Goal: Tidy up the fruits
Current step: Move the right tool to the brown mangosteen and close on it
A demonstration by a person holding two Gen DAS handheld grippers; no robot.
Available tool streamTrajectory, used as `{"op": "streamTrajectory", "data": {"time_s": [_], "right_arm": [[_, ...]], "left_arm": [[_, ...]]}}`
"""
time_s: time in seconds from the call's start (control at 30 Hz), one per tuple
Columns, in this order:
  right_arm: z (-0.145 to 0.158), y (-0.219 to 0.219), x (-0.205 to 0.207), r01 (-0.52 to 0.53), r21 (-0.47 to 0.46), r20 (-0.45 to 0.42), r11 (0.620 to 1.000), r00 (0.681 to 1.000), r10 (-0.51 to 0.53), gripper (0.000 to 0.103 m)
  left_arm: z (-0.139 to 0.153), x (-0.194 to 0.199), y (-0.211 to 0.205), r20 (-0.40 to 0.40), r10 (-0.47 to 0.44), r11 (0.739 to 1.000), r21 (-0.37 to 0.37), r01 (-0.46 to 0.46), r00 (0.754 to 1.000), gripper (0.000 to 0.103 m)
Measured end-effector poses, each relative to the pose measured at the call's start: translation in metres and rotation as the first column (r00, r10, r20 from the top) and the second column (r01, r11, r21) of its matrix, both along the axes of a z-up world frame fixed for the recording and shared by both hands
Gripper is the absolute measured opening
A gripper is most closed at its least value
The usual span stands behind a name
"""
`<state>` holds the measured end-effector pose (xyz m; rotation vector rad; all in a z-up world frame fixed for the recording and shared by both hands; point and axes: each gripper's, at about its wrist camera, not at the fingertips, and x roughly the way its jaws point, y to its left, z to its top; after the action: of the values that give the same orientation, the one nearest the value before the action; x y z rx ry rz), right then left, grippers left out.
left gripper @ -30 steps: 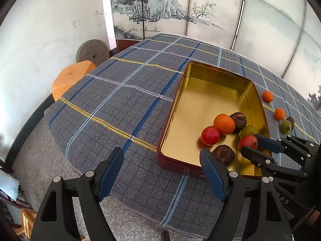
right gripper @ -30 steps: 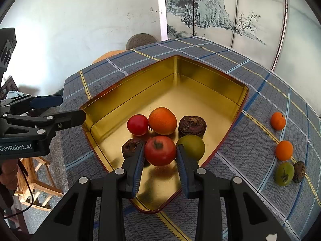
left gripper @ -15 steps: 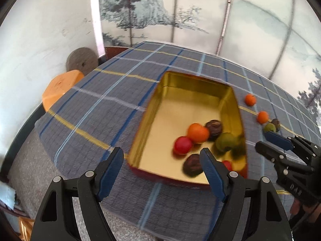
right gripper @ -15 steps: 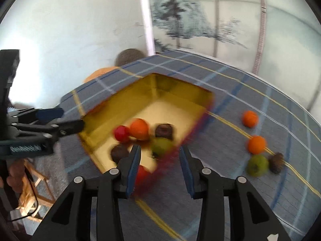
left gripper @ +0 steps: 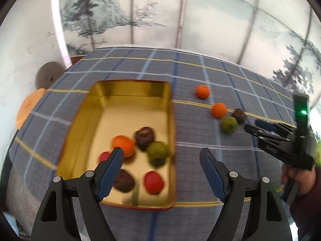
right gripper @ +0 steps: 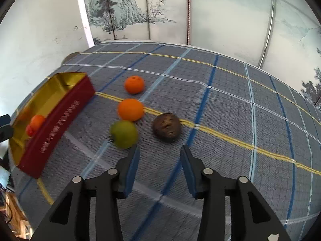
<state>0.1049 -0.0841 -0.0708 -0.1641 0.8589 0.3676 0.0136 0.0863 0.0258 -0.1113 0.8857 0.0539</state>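
Observation:
A gold-lined red tin [left gripper: 128,98] [right gripper: 60,118] on the checked tablecloth holds several fruits, among them a red one [left gripper: 153,182], an orange [left gripper: 123,145], a green one [left gripper: 157,150] and dark brown ones [left gripper: 144,134]. On the cloth lie two oranges [right gripper: 134,84] [right gripper: 130,109], a green fruit [right gripper: 124,133] and a brown fruit [right gripper: 166,127]. My right gripper [right gripper: 158,154] is open and empty just short of the green and brown fruits; it also shows in the left wrist view [left gripper: 258,126]. My left gripper [left gripper: 161,156] is open and empty over the tin's near right side.
A painted folding screen [right gripper: 180,10] stands behind the table. An orange stool [left gripper: 28,106] and a grey round stone [left gripper: 48,76] sit off the table's left edge. The cloth stretches bare to the right of the loose fruits [right gripper: 260,110].
My right gripper let go of the red fruit in the tin and swung right to the loose fruits on the cloth. My left gripper shifted right over the tin.

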Motion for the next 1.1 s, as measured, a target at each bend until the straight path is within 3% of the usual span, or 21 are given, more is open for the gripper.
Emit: {"op": "streamTrajectory", "data": {"time_s": [0.4,0.73,1.1], "right_arm": [[-0.020,0.012,0.042,-0.038,-0.027,-0.016,0.999,0.999,0.038,0.042],[-0.021,0.013,0.043,-0.038,-0.027,-0.003,0.999,0.999,0.038,0.037],[-0.019,-0.056,0.016,0.134,-0.046,0.010,0.990,0.991,-0.134,0.037]], "left_arm": [[-0.003,0.044,-0.053,-0.010,-0.107,0.994,0.004,0.107,0.994,0.078],[-0.012,0.069,-0.077,-0.007,-0.139,0.990,0.001,0.139,0.990,0.078],[-0.045,0.093,-0.104,-0.055,-0.175,0.984,-0.013,0.175,0.983,0.078]]}}
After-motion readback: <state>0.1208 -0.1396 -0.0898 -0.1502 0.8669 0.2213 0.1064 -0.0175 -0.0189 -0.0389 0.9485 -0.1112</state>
